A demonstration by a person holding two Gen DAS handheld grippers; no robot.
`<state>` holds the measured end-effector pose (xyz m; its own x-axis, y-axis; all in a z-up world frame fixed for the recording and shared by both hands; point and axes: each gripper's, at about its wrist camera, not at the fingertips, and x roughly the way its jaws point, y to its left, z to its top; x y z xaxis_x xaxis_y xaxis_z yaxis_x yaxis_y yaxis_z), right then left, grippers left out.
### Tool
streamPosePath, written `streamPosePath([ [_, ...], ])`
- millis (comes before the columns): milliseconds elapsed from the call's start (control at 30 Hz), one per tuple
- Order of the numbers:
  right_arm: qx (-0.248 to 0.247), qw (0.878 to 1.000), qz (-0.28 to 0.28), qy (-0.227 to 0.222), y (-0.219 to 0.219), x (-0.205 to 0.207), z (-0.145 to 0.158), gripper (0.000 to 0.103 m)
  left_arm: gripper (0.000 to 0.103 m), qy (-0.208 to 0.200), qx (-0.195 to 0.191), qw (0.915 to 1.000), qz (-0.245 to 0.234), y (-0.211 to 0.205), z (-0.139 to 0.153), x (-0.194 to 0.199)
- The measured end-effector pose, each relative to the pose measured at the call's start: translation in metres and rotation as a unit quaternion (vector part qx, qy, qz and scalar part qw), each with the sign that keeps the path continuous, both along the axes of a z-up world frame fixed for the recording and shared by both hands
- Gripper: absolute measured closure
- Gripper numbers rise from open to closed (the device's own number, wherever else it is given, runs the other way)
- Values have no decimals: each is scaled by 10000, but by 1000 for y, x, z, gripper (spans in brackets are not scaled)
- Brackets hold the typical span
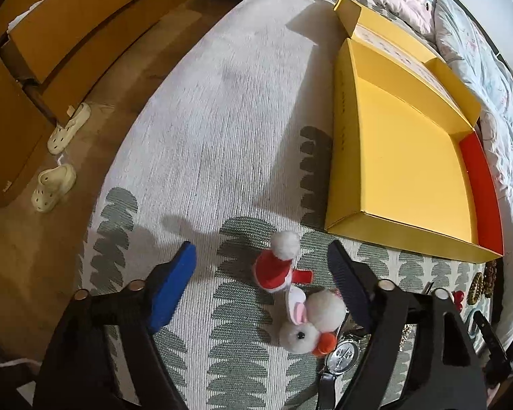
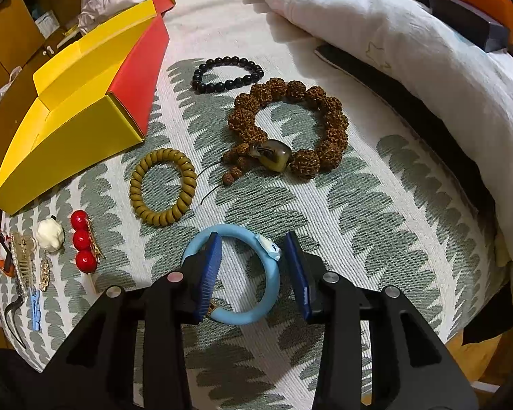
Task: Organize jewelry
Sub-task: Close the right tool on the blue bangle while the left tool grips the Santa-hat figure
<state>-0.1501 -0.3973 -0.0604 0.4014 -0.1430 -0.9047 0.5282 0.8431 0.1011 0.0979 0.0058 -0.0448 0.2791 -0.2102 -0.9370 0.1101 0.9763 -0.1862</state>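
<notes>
Blue bangle (image 2: 256,273) lies on the bed w/ my right hand-held gripper (image 2: 253,273) spread, one pad inside the ring, other outside, left hand-held gripper (image 1: 261,273) spread over a plush clip (image 1: 277,270) near the yellow box (image 1: 410,157); risk: smooth band squirts out when I close.

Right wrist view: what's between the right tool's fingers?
The light-blue bangle. The open right tool straddles it on the patterned bedspread, one finger overlapping its left rim; right wrist view.
</notes>
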Motion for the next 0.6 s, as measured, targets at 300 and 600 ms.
streamPosePath([
  [300,-65,10000,2,23,0,-1,-1,71,63,100,-82,9998,-174,-3,-4,-1],
  [600,-39,10000,-60,38,-4,-4,-1,80,91,64,-48,9995,-291,-8,-8,0],
])
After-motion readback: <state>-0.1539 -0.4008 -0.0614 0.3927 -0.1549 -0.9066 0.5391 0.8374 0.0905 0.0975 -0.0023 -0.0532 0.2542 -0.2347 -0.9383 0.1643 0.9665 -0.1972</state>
